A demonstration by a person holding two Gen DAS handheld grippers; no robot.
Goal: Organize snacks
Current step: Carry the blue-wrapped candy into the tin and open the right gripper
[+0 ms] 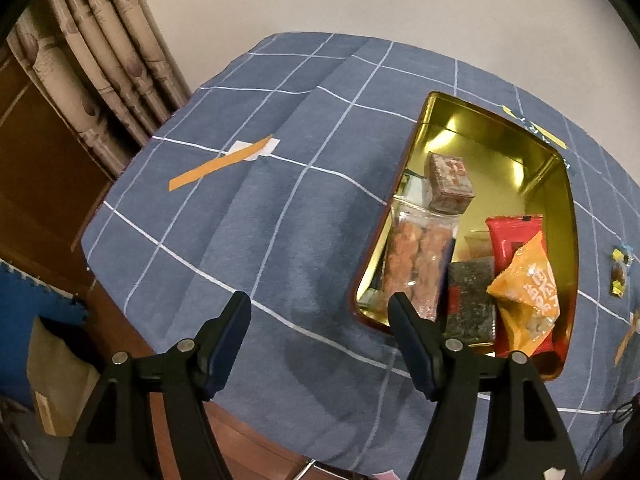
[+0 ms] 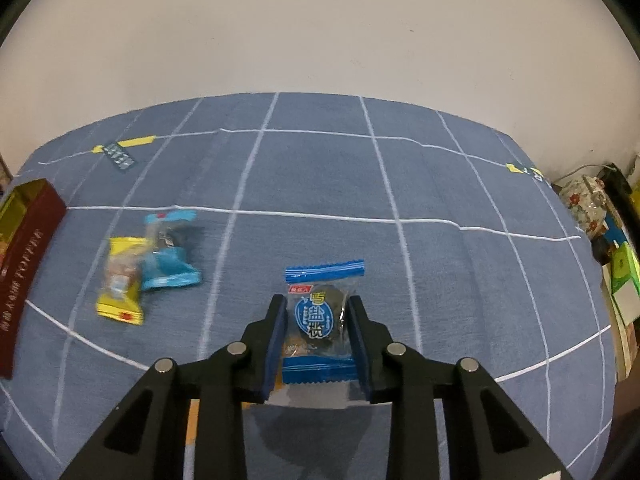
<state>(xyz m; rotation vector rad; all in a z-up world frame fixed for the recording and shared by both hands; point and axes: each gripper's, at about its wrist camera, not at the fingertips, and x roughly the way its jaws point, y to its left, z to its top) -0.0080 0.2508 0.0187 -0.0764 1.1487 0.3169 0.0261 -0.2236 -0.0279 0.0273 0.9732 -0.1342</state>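
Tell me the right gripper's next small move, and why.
Probably carry the blue snack packet left toward the tin. The right gripper is shut on it, two more packets lie on the cloth between, and the tin already holds snacks while the left gripper stands open and empty beside it.

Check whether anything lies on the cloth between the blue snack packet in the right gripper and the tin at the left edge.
The right gripper is shut on the blue snack packet. Between it and the tin lie a light-blue packet and a yellow packet, flat on the cloth, so a lifted carry should clear them.
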